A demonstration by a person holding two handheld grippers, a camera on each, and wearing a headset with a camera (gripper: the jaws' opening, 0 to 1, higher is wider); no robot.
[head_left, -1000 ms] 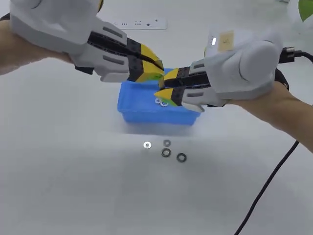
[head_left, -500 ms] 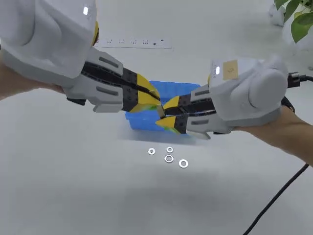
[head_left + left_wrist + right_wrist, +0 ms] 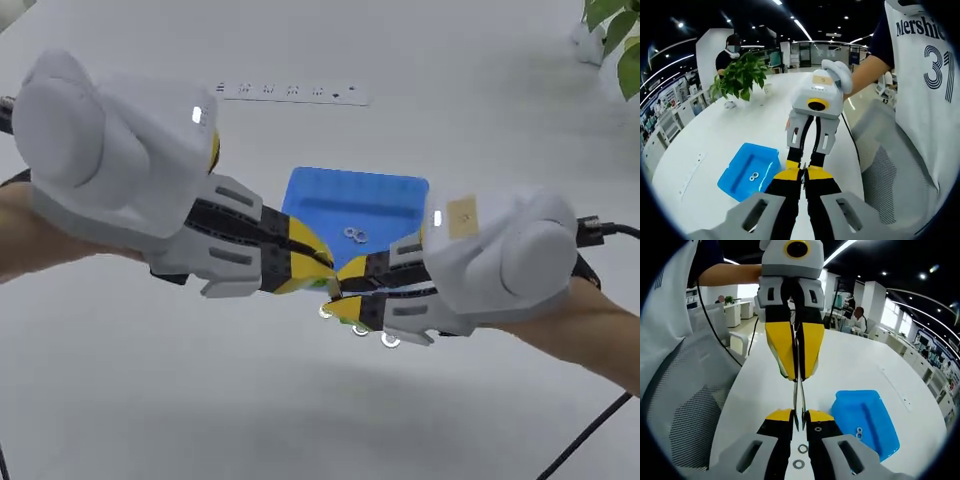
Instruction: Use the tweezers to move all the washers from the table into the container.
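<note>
Head view: white table [image 3: 450, 110] runs across the whole frame, with a power strip [image 3: 290, 92] at the upper middle and plant leaves [image 3: 612, 30] in the upper right corner. The left gripper [image 3: 322, 268] comes in from the left and the right gripper [image 3: 340, 300] from the right; their yellow tips meet at the centre. Just above them is the blue container [image 3: 330, 195] with two washers [image 3: 353, 235] inside. The loose washers [image 3: 390, 341] lie on the table, partly under the right gripper.

Left gripper view: a large office room with ceiling lights. The right gripper points straight at the camera, tip to tip. The container is at the lower left.

Right gripper view: the left gripper hangs from the top, clenched on the thin metal tweezers [image 3: 798, 390]. Their lower end sits between the right gripper's nearly closed jaws; if these jaws press it, one cannot tell. The loose washers lie at the bottom centre and the container at the lower right.
</note>
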